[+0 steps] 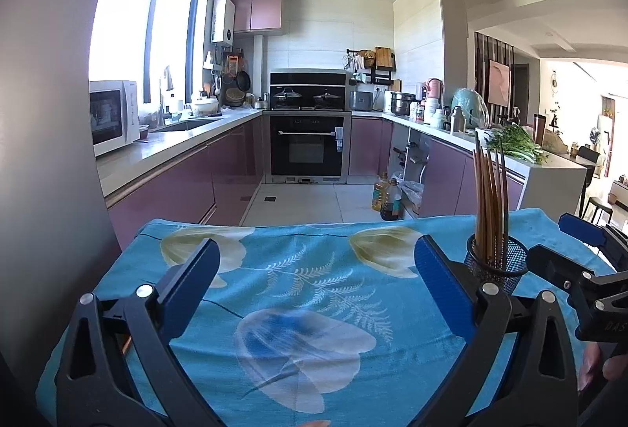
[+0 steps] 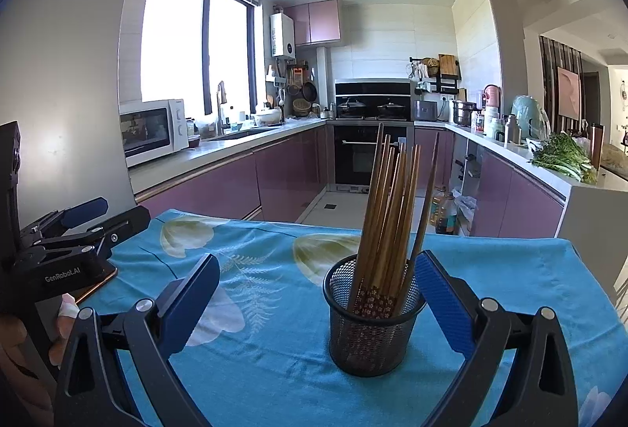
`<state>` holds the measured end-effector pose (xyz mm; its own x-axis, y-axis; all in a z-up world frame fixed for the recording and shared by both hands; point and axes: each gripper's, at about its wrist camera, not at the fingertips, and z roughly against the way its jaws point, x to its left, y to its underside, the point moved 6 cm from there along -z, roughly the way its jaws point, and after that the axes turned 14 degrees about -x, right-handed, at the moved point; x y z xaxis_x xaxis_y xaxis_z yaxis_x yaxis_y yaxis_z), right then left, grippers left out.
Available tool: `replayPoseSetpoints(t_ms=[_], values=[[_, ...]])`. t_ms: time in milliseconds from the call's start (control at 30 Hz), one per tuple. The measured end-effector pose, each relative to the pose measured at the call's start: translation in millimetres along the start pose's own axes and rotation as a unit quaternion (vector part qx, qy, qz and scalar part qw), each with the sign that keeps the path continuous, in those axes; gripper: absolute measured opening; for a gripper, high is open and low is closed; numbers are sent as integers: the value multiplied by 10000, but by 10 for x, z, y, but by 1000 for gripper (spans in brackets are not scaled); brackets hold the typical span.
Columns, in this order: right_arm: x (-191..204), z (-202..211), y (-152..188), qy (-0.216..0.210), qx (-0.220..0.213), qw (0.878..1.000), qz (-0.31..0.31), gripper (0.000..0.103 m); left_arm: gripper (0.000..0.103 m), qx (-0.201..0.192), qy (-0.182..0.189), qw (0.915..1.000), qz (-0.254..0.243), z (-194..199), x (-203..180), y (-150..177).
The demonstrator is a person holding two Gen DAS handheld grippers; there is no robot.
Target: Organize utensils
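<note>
Both claws, left (image 1: 316, 262) and right (image 2: 317, 276), spread, empty; chopsticks (image 2: 388, 215) upright in mesh holder (image 2: 371, 333); possibly phone beneath left.

Both wrist views low over table, facing kitchen, sharing chopstick holder (image 1: 496, 262)

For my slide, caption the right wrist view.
Open right gripper facing a mesh cup of chopsticks on a blue tablecloth.
</note>
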<state>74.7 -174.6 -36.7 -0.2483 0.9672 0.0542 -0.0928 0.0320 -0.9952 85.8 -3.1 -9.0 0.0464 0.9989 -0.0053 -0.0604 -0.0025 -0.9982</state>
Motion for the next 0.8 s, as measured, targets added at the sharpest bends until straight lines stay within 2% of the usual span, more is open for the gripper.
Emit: replayPoseSetpoints(t_ms=[233,800], values=[[10,41,-17,74,-109,9999,12,96,98,-172,-41,9998,7,82,4,-49],[41,71,-18,92,-193,9998,62,96,98,-305,-55,9995,25,172,-16,-79]])
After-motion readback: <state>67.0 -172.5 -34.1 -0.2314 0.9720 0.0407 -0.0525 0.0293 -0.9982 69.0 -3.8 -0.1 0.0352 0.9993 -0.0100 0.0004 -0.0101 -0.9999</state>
